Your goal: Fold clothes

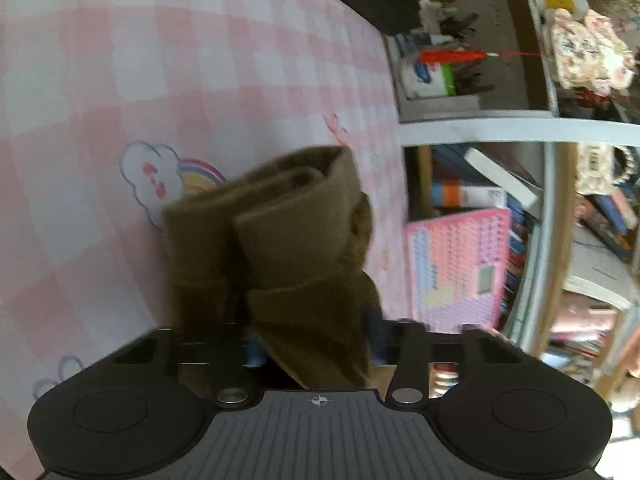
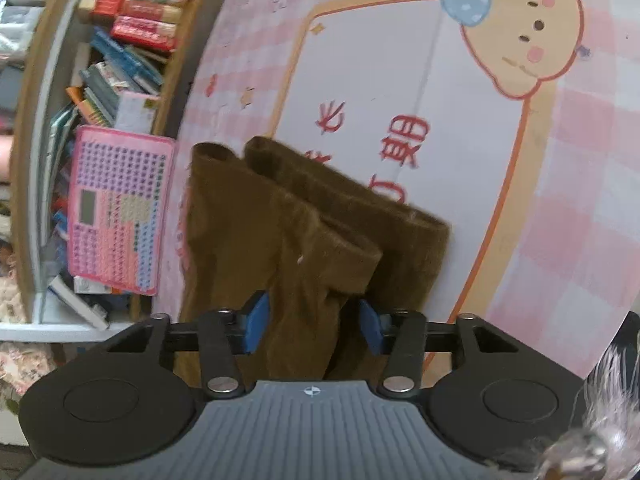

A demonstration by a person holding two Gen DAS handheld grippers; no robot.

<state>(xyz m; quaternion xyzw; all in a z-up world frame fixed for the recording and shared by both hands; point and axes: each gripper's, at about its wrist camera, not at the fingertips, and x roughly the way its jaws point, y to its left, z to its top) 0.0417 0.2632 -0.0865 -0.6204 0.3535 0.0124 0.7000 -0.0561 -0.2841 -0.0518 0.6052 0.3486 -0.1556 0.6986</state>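
The brown garment (image 2: 304,248), folded into thick layers, hangs over the pink checked desk (image 1: 120,80), bookshelf (image 2: 80,80) at nine o'clock. Left gripper (image 1: 312,344) and right gripper (image 2: 312,324) each have fingers clamped on it, probably to lower it evenly

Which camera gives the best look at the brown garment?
The right wrist view: the brown garment lies spread out, both folded layers and edges visible. The left wrist view shows it bunched close to the lens, blurred, with its lower part hidden.
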